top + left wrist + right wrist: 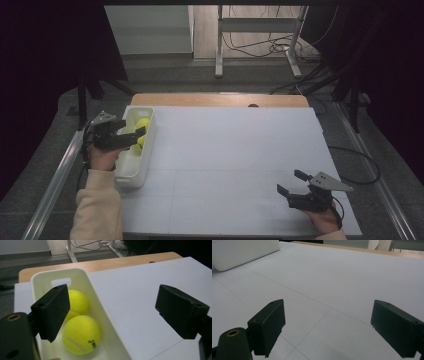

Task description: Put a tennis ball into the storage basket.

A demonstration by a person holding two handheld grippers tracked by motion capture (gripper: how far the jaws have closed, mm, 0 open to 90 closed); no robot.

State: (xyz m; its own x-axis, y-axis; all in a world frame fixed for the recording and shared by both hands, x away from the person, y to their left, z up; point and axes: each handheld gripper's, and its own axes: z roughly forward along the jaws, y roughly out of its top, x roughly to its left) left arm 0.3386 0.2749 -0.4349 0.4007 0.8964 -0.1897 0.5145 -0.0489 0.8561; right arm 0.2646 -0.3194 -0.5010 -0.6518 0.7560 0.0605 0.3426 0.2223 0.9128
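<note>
A white bin point(131, 176) stands at the table's left edge with yellow tennis balls in it. In the left gripper view two balls lie side by side, one nearer point(81, 335) and one farther point(78, 302), against the bin's wall point(105, 312). My left gripper point(134, 127) hovers over the bin, open point(113, 296), one jaw above the balls and the other past the wall, with nothing held. My right gripper point(291, 182) rests low at the front right, open point(328, 312) over bare white surface.
A white sheet point(230, 150) with faint grid lines covers the table, and a wooden strip point(220, 100) shows along its far edge. Beyond it stand a metal desk frame point(219, 55) and floor cables point(280, 47). The bin's corner point(242, 251) appears in the right gripper view.
</note>
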